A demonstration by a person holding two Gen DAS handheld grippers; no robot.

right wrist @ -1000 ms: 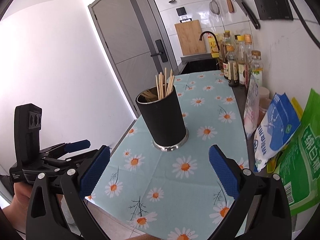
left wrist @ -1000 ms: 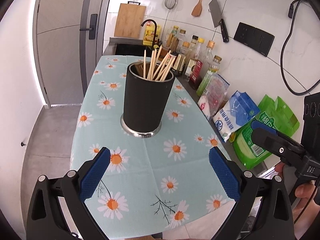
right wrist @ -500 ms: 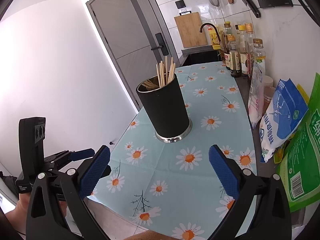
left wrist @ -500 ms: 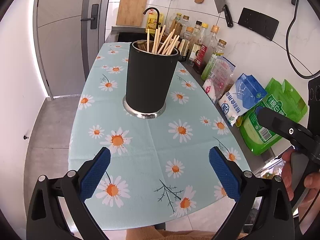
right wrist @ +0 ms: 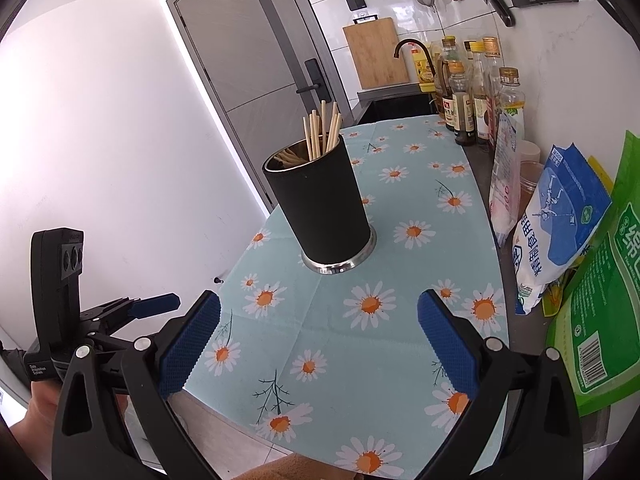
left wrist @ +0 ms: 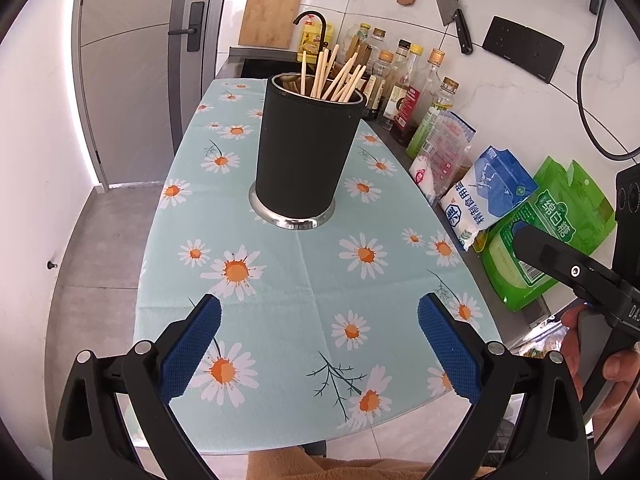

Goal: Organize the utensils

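On the daisy-patterned surface (left wrist: 304, 280), wooden chopsticks (left wrist: 334, 76) are held upright in a black holder (left wrist: 308, 152), seemingly ten, while left claw (left wrist: 320, 348) and right claw (right wrist: 318, 346) are spread empty.

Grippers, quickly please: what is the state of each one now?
Left gripper: open, fingers wide apart, holding nothing.
Right gripper: open, fingers wide apart, holding nothing.

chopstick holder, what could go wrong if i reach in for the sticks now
The chopsticks fan out leaning in different directions, so closing on one may snag its neighbours. The tall black holder stands free on the daisy cloth and could tip, perhaps toward the bottles close behind.
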